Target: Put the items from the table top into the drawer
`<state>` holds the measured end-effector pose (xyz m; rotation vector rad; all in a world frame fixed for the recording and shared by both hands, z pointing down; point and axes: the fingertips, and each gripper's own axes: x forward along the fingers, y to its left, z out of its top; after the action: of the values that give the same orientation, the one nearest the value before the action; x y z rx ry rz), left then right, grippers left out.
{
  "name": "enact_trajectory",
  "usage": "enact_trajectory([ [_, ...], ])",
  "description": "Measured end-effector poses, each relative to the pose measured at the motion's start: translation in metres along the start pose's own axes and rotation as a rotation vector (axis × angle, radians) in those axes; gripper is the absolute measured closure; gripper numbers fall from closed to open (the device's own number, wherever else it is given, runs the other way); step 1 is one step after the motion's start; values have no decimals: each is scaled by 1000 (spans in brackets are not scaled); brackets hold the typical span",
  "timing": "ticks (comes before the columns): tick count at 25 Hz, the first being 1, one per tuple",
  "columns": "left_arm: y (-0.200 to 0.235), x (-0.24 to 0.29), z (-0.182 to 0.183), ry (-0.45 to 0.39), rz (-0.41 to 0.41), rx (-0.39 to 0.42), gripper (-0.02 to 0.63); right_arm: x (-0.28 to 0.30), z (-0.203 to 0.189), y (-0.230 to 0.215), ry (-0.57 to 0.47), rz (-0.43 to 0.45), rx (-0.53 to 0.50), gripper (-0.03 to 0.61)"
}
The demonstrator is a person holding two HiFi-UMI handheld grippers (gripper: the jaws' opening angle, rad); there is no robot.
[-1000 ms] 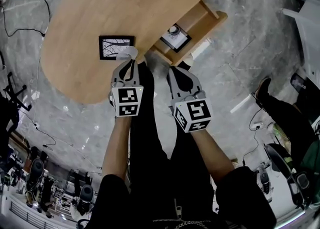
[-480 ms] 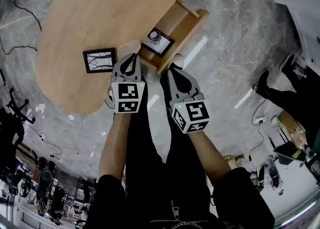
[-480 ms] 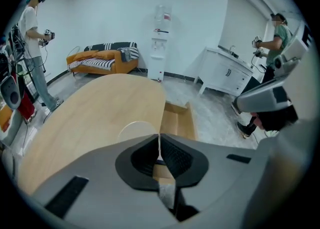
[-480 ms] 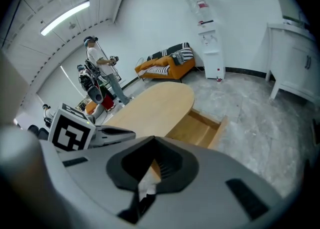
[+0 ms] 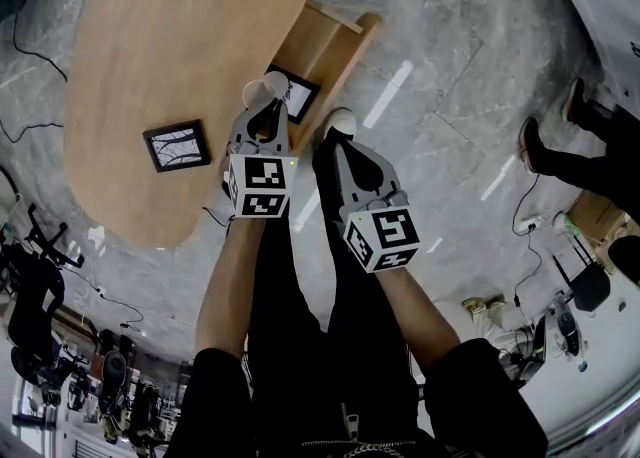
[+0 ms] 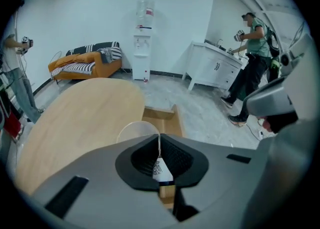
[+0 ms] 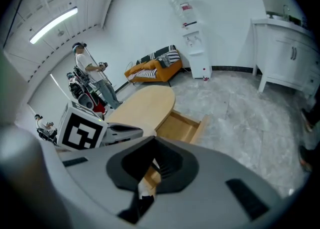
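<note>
An oval wooden table (image 5: 170, 36) has an open drawer (image 5: 335, 31) at its right edge. One black-framed picture (image 5: 177, 144) lies on the table top, and another framed picture (image 5: 297, 96) lies in the drawer. My left gripper (image 5: 268, 111) hangs over the drawer's near end. In the left gripper view the left gripper (image 6: 159, 140) is shut on the thin rim of a clear cup (image 6: 131, 132), above the drawer (image 6: 176, 118). My right gripper (image 5: 335, 146) is beside it over the floor, shut with nothing seen in it (image 7: 151, 160).
Grey marble floor surrounds the table, with cables (image 5: 40, 6) at the left. A person's legs (image 5: 590, 136) stand at the right. Farther off are a white cabinet (image 6: 212, 68), a water dispenser (image 6: 142, 48), an orange sofa (image 6: 85, 63) and other people (image 7: 92, 75).
Both grippers have moved along the table's edge from beside the picture on the table top to the open drawer. The left gripper has kept its hold on the clear cup.
</note>
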<state>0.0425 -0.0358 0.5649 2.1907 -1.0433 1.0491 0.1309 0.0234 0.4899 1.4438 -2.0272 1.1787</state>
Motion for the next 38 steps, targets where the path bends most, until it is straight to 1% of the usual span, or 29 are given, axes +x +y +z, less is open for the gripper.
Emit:
enact_trajectory([
  [5, -21, 28, 6, 39, -47, 95, 591, -7, -3, -24, -7, -36, 48, 569],
  [8, -31, 46, 2, 70, -71, 144, 591, -10, -5, -36, -5, -53, 68, 569],
  [12, -36, 76, -7, 115, -101, 174, 591, -8, -7, -50, -15, -67, 96, 569],
  [18, -44, 112, -19, 166, -108, 218, 591, -13, -17, -72, 2, -99, 121, 569],
  [26, -44, 138, -39, 220, -122, 234, 591, -13, -25, -88, 20, -127, 131, 569],
  [33, -56, 143, -43, 228, -167, 219, 589, -9, -24, -85, 33, -128, 128, 569],
  [38, -59, 142, -46, 218, -178, 199, 588, -7, -27, -84, 43, -127, 129, 569],
])
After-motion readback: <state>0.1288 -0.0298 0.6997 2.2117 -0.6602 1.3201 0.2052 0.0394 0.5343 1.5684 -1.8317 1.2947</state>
